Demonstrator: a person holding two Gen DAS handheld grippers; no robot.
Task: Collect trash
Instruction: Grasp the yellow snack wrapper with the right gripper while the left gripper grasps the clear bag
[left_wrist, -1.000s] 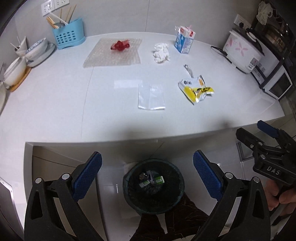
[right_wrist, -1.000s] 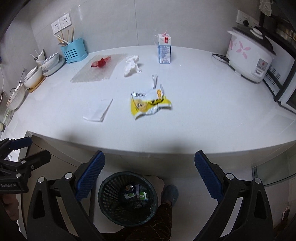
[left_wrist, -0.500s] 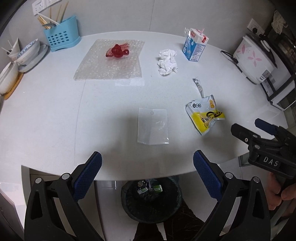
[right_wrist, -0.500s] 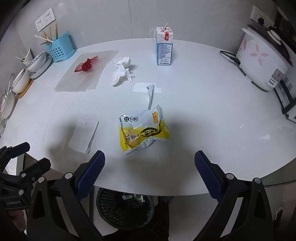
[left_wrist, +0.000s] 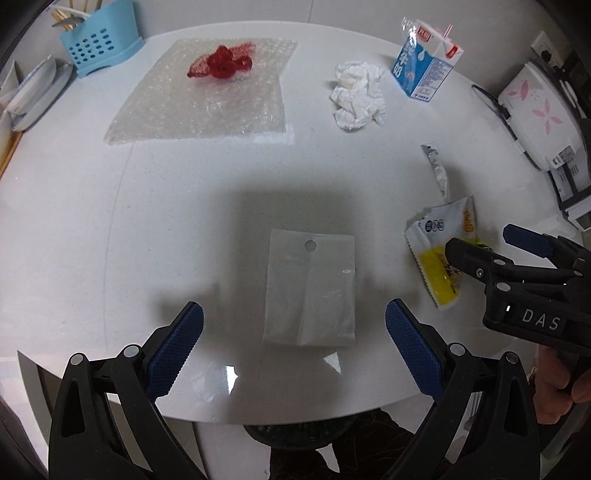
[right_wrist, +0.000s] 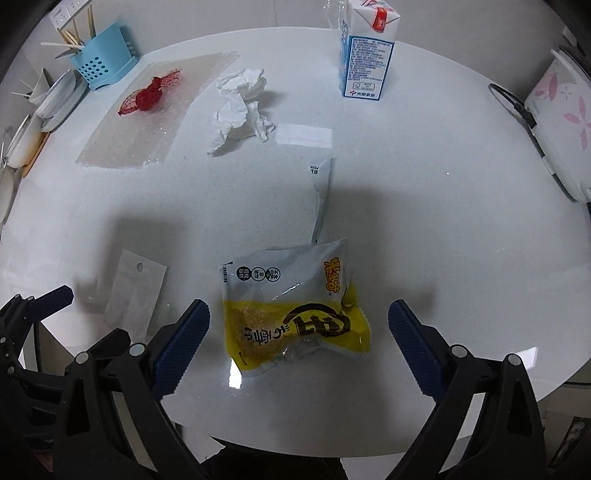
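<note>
My left gripper (left_wrist: 293, 341) is open above the near end of a clear flat plastic bag (left_wrist: 310, 291) on the white counter. My right gripper (right_wrist: 297, 339) is open, its fingers either side of a yellow and silver snack wrapper (right_wrist: 295, 306). The wrapper also shows in the left wrist view (left_wrist: 441, 254), partly behind the right gripper (left_wrist: 491, 243). The clear bag shows in the right wrist view (right_wrist: 135, 291). Further back lie a torn wrapper strip (right_wrist: 321, 192), a crumpled tissue (right_wrist: 240, 107), a milk carton (right_wrist: 367, 48), a red net (right_wrist: 149, 96) and bubble wrap (left_wrist: 207, 96).
A blue utensil holder (left_wrist: 101, 44) and stacked dishes (left_wrist: 35, 94) stand at the back left. A white rice cooker (right_wrist: 561, 122) with a cable stands at the right. The dark rim of a bin (left_wrist: 295, 434) shows below the counter's front edge.
Both grippers have moved forward and down over the counter, from in front of its edge. The bin has slid almost out of view. Both stay open.
</note>
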